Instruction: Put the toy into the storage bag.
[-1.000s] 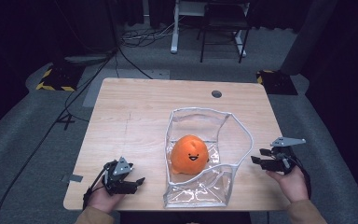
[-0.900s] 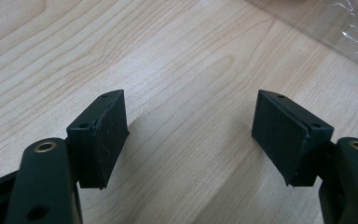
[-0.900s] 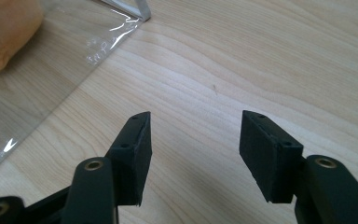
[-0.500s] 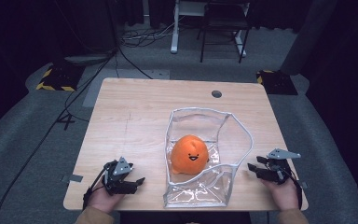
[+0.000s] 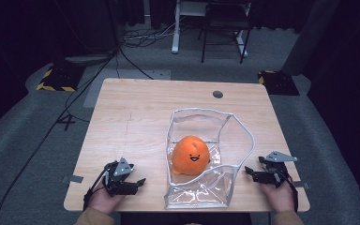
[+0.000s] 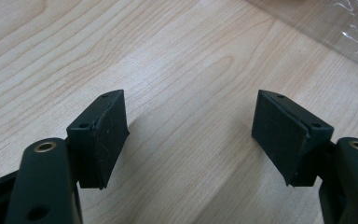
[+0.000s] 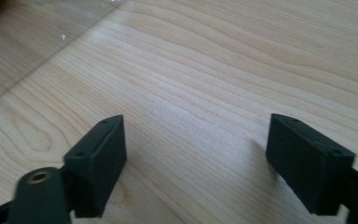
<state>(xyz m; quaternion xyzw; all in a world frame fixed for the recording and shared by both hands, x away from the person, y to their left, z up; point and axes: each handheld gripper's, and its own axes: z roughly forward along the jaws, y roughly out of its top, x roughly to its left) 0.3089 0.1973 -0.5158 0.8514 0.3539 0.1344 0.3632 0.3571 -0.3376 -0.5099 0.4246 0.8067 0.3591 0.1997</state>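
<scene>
A round orange plush toy with a small smiling face (image 5: 191,155) is seen inside a clear, soft plastic bag with a white-edged open mouth (image 5: 234,140), which is set on the right half of a light wooden desk (image 5: 136,122). The toy is lodged in the near half of the bag, its face turned toward six o'clock. The left gripper (image 5: 138,182) is held low over the desk at about eight o'clock from the toy, well apart from the bag; in the left gripper view its jaws are spread wide over bare wood, with nothing between them and a corner of the bag (image 6: 349,28) visible at two o'clock. The right gripper (image 5: 248,170) is held at about four o'clock from the toy, just beside the bag's right wall; its jaws have just been opening and are spread wide with only wood grain between them, the bag's edge (image 7: 23,51) lying at ten o'clock in the right gripper view. A small round grey grommet (image 5: 218,94) is set into the desk near its far edge.
</scene>
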